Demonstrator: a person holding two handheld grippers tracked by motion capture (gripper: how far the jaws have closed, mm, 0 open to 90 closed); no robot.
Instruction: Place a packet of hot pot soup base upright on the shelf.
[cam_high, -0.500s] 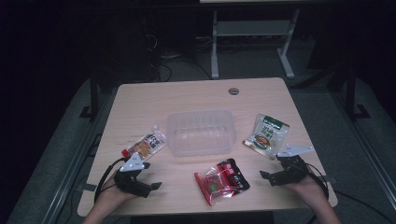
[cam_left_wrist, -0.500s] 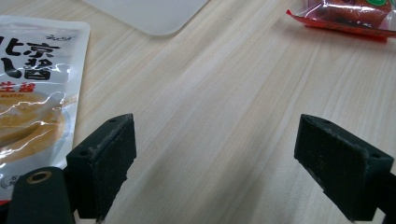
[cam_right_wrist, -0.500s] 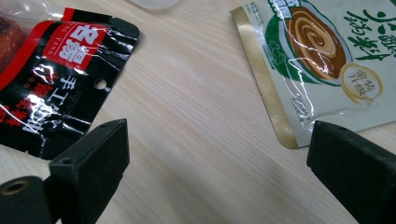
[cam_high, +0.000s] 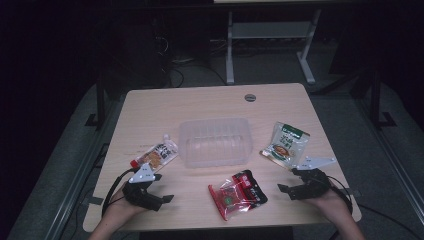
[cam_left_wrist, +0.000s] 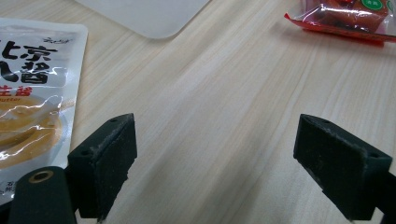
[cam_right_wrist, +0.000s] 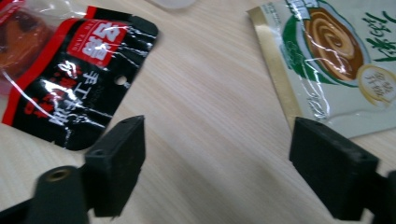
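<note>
Both tools rest spread and empty: left tool (cam_high: 159, 189), right tool (cam_high: 296, 182). Reach the left toward the peanut-butter packet (cam_high: 156, 155) at its twelve o'clock, pinching an edge flat against the tabletop (cam_high: 200, 102).

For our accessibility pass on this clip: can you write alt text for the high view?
Two hand-held tools, the left tool and the right tool, rest open near the front edge of a wooden table. Between them lies a red snack packet, behind it a clear plastic tub, flanked by an orange sauce pouch and a green pouch.
</note>
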